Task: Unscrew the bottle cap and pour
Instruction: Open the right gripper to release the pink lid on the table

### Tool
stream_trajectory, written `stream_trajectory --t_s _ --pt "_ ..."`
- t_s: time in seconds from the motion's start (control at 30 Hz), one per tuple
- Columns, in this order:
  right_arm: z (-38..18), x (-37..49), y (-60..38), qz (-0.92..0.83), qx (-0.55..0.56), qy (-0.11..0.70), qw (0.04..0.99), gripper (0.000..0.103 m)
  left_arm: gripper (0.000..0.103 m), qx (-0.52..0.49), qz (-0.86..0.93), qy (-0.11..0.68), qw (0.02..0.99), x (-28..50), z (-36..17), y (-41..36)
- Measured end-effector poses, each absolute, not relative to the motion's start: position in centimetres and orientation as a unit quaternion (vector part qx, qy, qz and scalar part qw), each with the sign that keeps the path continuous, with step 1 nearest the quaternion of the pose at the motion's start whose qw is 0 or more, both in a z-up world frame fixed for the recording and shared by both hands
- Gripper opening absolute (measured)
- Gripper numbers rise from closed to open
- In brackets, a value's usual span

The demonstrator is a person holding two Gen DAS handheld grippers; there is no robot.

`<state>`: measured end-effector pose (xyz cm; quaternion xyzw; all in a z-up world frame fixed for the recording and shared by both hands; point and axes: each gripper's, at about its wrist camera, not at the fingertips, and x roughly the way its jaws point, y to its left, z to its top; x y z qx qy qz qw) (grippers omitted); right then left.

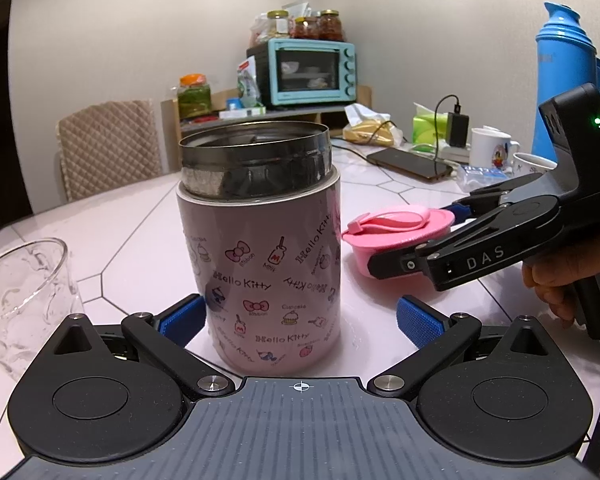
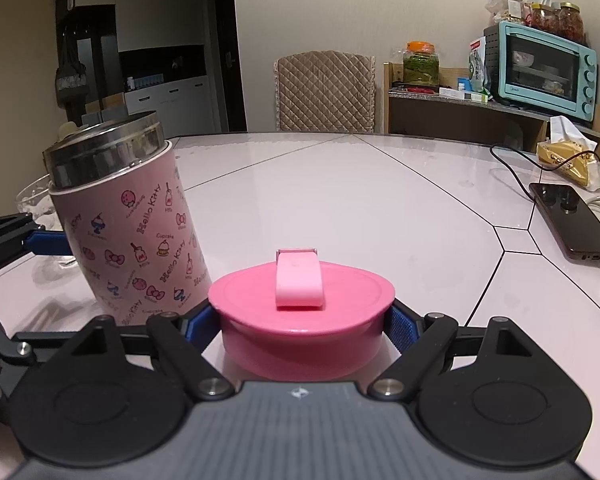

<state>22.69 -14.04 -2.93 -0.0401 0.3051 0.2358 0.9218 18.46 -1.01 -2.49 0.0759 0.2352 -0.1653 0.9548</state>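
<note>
Bottle, left wrist view: pink printed bottle [image 1: 266,272] stands upright on the white bench [image 1: 132,232], its metal threaded neck bare and open at the top.
Left tool: left tool [image 1: 300,318] is spread open around the lower body of the bottle; the blue pad [image 1: 184,316] on one side sits just beside the bottle wall, the other pad stands apart from it.
Cap, left wrist view: pink cap [image 1: 395,236] is off the bottle, to its right, low over the bench; whether it rests on the surface I cannot tell.
Right tool, left wrist view: right tool [image 1: 419,240] comes in from the right edge and grips the cap between its fingers; part of a hand [image 1: 555,280] shows on its handle.
Glass: clear glass [image 1: 22,300] stands at the left edge, near the bottle.
Background, left wrist view: mint oven [image 1: 311,70] with jars on top, a blue flask [image 1: 565,76], a white mug [image 1: 489,148] and a phone [image 1: 409,162] on a cable.
Cap, right wrist view: cap [image 2: 301,312] fills the middle, strap on top, clamped on both sides by the right tool [image 2: 301,328], whose blue pads press its wall.
Bottle, right wrist view: bottle [image 2: 128,224] stands just left of the cap, apart from it, mouth uncovered.
Left tool, right wrist view: left tool [image 2: 16,236] reaches in from the left edge with a blue pad beside the bottle.
Bench, right wrist view: bench [image 2: 339,200] also carries the phone [image 2: 571,220] at the right.
</note>
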Motion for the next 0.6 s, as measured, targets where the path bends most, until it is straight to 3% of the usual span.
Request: stream_trajectory --t_s 0.6 --pt "-3.06 22.54 -14.15 0.237 -0.052 0.315 0.918 0.087 0.103 0.081 -0.169 0.239 0.953 18.66 -2.45 -1.22"
